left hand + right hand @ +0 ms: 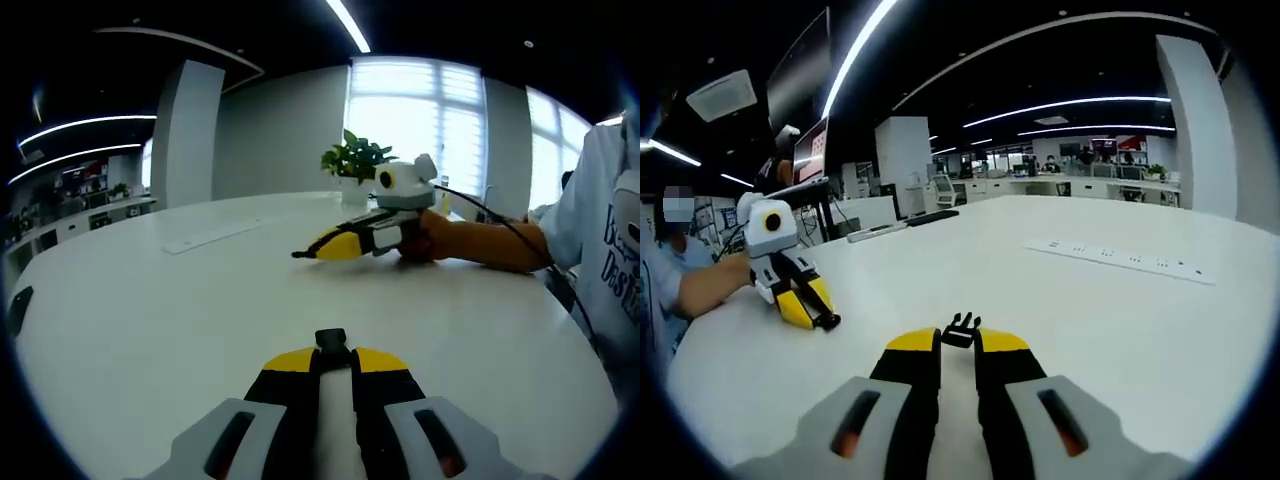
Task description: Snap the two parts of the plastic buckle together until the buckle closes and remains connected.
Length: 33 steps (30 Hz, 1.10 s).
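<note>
left gripper (331, 358) clamped on buckle socket (330, 340) | right gripper (958, 340) clamped on pronged half (960, 329)

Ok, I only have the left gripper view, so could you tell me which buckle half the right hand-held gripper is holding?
Observer: The right hand-held gripper pinches the pronged half, with the prongs pointing forward, away from the jaws.
Operator: Thank you. And how does my left one look from that side?
Observer: The left hand-held gripper sits far left in the right gripper view. Its tips are low over the white table, with a small black piece at them, well apart from the prongs.
</note>
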Each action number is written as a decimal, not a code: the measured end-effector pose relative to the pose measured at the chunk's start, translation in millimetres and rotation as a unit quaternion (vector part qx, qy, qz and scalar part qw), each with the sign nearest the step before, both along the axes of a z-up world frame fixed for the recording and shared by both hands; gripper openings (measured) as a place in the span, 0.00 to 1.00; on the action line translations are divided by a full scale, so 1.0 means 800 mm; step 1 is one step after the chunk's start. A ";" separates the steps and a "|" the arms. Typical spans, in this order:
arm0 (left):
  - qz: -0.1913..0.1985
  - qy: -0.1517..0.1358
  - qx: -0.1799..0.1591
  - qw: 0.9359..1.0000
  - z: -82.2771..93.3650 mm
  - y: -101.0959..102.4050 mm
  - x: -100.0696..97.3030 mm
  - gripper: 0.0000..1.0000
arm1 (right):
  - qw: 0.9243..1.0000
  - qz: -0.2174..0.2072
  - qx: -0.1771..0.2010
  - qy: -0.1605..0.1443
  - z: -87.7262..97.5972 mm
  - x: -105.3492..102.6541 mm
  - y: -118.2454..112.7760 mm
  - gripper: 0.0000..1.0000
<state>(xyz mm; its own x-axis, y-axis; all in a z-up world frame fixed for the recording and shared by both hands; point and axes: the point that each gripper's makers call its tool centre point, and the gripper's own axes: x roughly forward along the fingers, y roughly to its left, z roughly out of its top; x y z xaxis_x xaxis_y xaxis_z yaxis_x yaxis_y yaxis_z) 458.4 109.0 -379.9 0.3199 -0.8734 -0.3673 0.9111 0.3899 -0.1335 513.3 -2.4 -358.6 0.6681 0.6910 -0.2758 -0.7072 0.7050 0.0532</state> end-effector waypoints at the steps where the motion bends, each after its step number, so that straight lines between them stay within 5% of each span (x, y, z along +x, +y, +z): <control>1: 0.000 0.000 0.000 1.000 0.000 0.000 0.000 0.11 | 1.000 0.004 -0.002 -0.002 0.000 -0.002 0.001 0.14; 24: -0.029 -0.009 0.000 1.000 0.000 -0.006 -0.010 0.11 | 0.987 0.158 -0.018 0.000 -0.008 -0.037 0.027 0.13; 33: -0.031 -0.010 -0.001 0.999 0.000 -0.006 -0.010 0.11 | 0.986 0.164 -0.026 0.000 -0.010 -0.045 0.022 0.13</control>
